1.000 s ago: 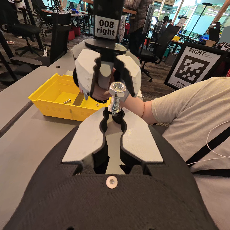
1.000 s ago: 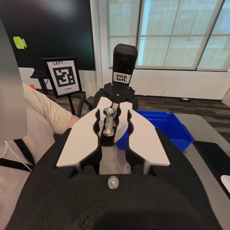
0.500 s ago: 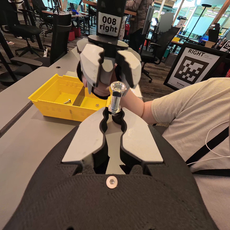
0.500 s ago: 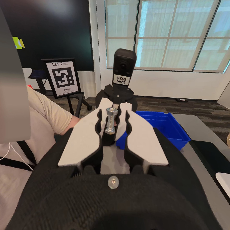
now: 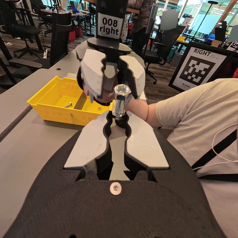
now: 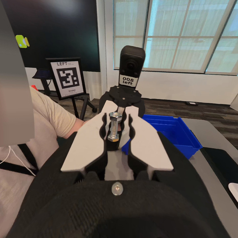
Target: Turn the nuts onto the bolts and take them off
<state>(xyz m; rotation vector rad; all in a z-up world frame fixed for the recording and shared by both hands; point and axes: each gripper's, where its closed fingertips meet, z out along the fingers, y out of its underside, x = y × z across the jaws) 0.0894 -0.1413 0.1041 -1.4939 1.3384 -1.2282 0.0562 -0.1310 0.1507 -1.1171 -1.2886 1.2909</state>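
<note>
A silver bolt (image 5: 119,106) stands upright with a hex nut (image 5: 122,92) on its top end. My left gripper (image 5: 118,114) is shut on the bolt's head, which sits between the fingertips. In the right wrist view the bolt (image 6: 114,127) and nut (image 6: 115,115) stand between the fingers of my right gripper (image 6: 116,117). That gripper is open, and its fingers flank the nut without touching it. In the left wrist view the right gripper (image 5: 113,82) faces me just behind the nut.
A yellow bin (image 5: 54,113) on the grey table (image 5: 25,141) holds a small bolt (image 5: 68,105) and a small nut (image 5: 99,108). A blue bin (image 6: 180,139) stands behind the left gripper. The person's arm (image 5: 139,109) and torso are at the right. Framed marker signs stand beyond. About 5 cm separates my left fingertips from my right.
My right gripper rose briefly, then came back down and in closer, so the nut now sits between its open fingers. The left gripper and the bolt have stayed still.
</note>
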